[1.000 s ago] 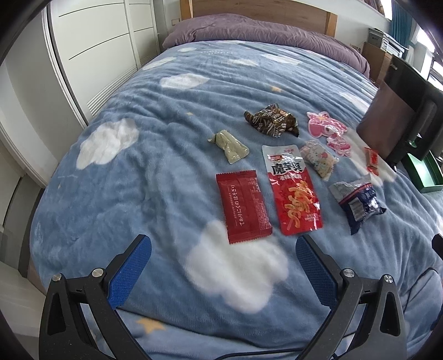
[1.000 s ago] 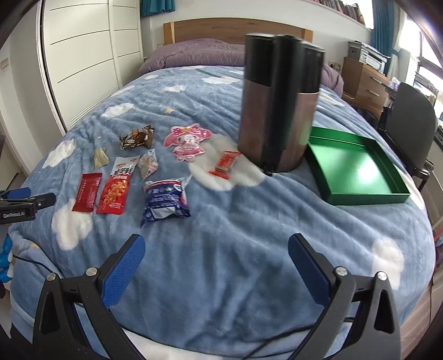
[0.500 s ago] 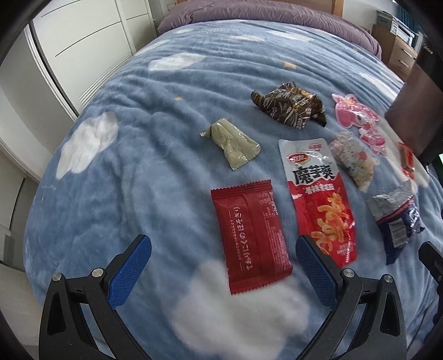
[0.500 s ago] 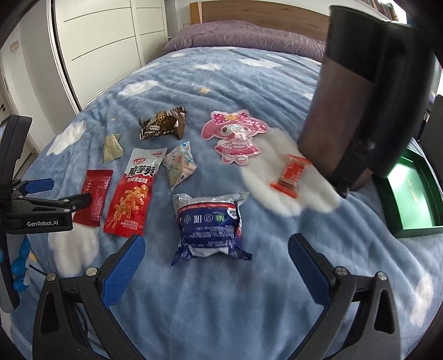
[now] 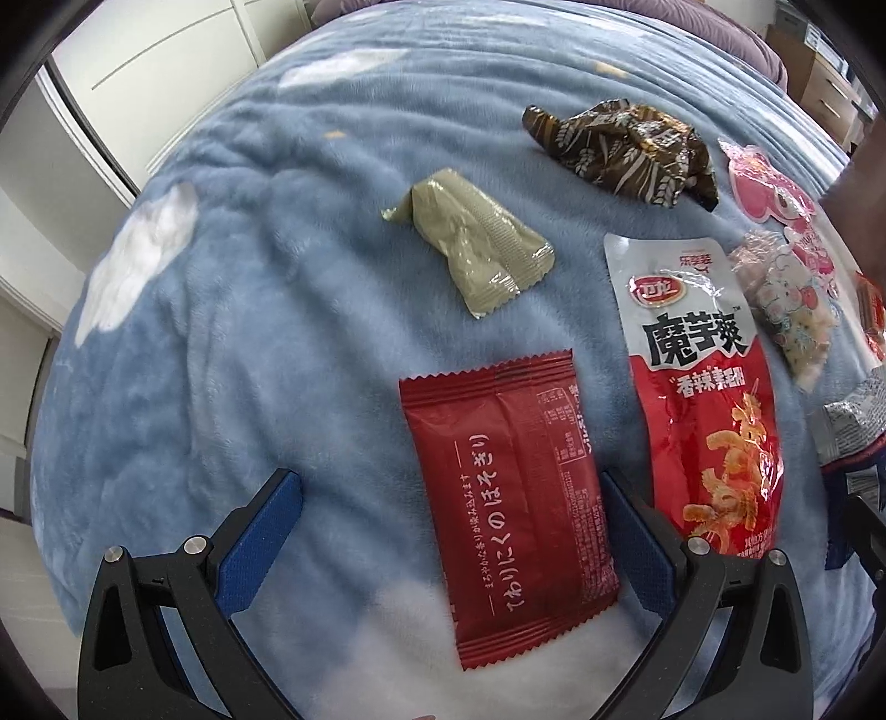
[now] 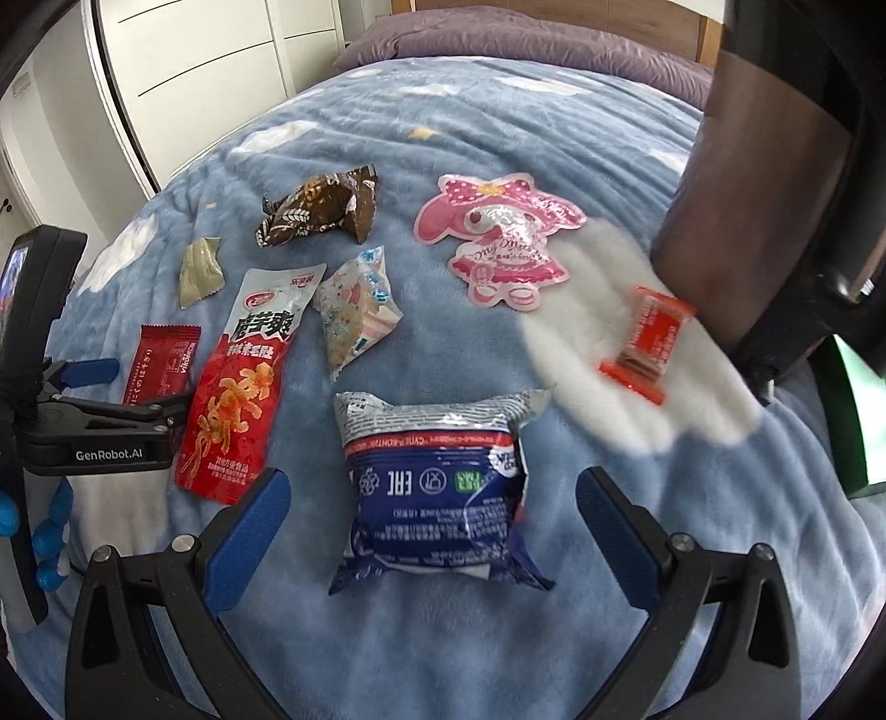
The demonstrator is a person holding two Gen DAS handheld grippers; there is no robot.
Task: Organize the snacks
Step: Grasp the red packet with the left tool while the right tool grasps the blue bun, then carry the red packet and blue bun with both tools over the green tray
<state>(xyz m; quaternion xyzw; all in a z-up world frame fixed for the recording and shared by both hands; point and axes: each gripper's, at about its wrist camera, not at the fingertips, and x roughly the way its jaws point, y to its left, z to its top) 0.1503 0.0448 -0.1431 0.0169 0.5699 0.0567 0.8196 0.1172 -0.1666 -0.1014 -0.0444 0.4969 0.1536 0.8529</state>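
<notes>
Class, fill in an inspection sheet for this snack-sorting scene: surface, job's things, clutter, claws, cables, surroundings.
Surface: blue fleece blanket with white clouds, on a bed.
Job's things: flat dark red foil packet, red and white pouch, blue and silver bag, olive wrapper, brown crumpled wrapper, pink character-shaped pack, pastel packet, small orange sachet.
Clutter: nothing seen.
Claws: left claw open astride the red packet; right claw open astride the blue bag.
Cables: nothing seen.
Surroundings: white wardrobe, purple pillow, green tray.

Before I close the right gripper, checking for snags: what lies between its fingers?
Only the blue snack bag on the blanket, seen in the right wrist view; right gripper open.
</notes>
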